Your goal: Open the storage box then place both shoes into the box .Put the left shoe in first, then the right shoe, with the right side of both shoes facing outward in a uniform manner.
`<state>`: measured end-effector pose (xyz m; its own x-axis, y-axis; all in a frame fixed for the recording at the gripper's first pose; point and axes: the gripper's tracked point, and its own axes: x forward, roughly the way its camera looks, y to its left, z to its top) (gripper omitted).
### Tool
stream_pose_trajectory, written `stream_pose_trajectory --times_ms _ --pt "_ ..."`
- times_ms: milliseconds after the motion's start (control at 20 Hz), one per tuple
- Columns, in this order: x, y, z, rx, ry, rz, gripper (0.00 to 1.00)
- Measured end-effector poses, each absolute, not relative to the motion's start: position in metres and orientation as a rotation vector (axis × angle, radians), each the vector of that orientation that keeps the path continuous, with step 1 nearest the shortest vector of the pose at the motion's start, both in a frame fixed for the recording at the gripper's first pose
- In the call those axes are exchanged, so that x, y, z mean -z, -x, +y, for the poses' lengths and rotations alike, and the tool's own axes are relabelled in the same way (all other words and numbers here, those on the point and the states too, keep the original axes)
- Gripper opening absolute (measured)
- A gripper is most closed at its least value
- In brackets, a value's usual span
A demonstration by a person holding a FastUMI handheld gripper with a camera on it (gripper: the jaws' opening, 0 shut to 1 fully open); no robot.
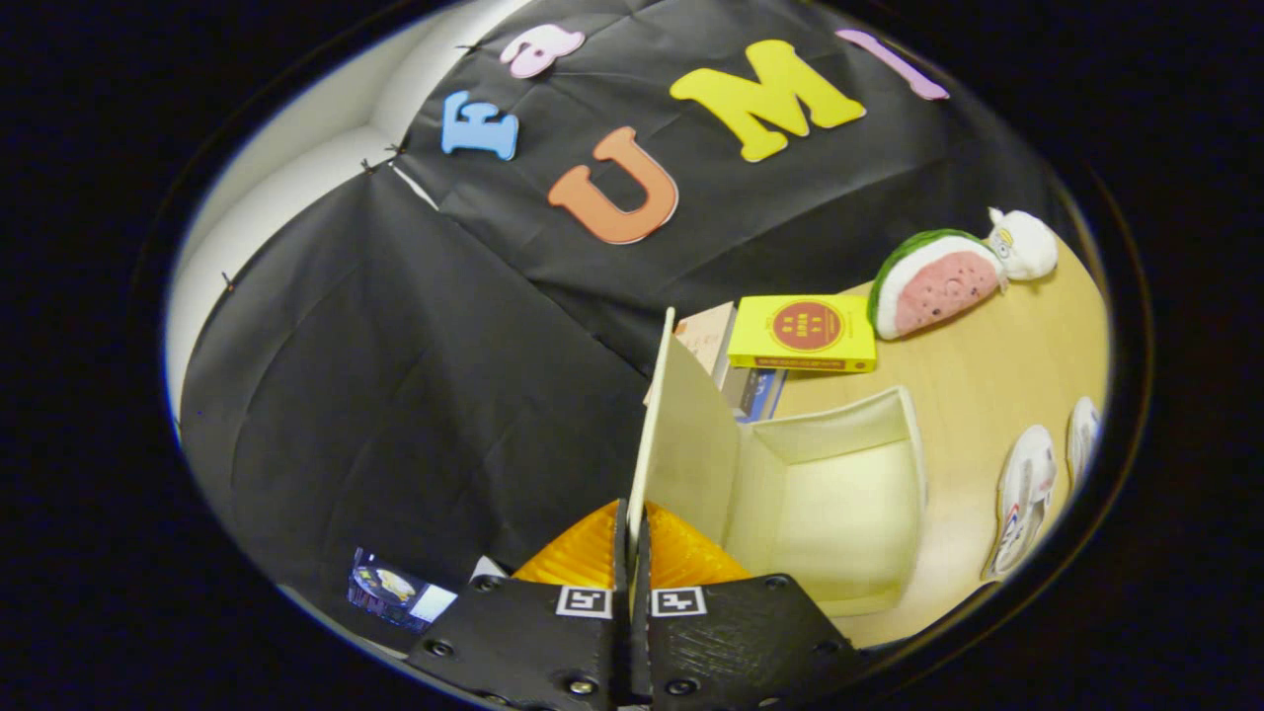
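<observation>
The jaws are clenched on the lid of the storage box, one finger pressed to each face of the thin panel, and the lid stands swung up, its edge running straight ahead from between the fingers. To the right of the lid the box is wide open, and its pale inside looks empty, the back wall and side wall bare. The box sits on a light wooden worktop, with a stretch of bare wood between its right wall and the pair of shoes, which lie side by side well off to the right of the fingers, near the far rim of the worktop. One shoe lies just beside the other; I cannot tell left from right at this angle. Beyond the box, a yellow book lies on a small stack of other books that sits just behind the raised lid. Further back, a watermelon-slice plush rests on the wood, touching a small white plush behind it. Left of the lid hangs the black cloth wall, close in on that side. Low down, beside the left finger, a small screen glows.
</observation>
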<state>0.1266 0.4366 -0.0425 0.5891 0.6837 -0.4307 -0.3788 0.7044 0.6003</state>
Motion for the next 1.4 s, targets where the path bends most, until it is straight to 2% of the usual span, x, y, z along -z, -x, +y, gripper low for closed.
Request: stream_pose_trajectory --times_ms 150,350,750,1200,1400 --pt "0.040 -0.126 0.480 -0.690 -0.409 0.682 0.01" --pt "0.054 -0.123 0.523 -0.731 -0.309 0.668 0.17" --pt "0.073 -0.121 0.533 -0.719 -0.293 0.676 0.77" --pt "0.061 -0.126 0.519 -0.699 -0.254 0.618 0.82" --pt "0.059 -0.130 0.487 -0.643 -0.210 0.558 0.84"
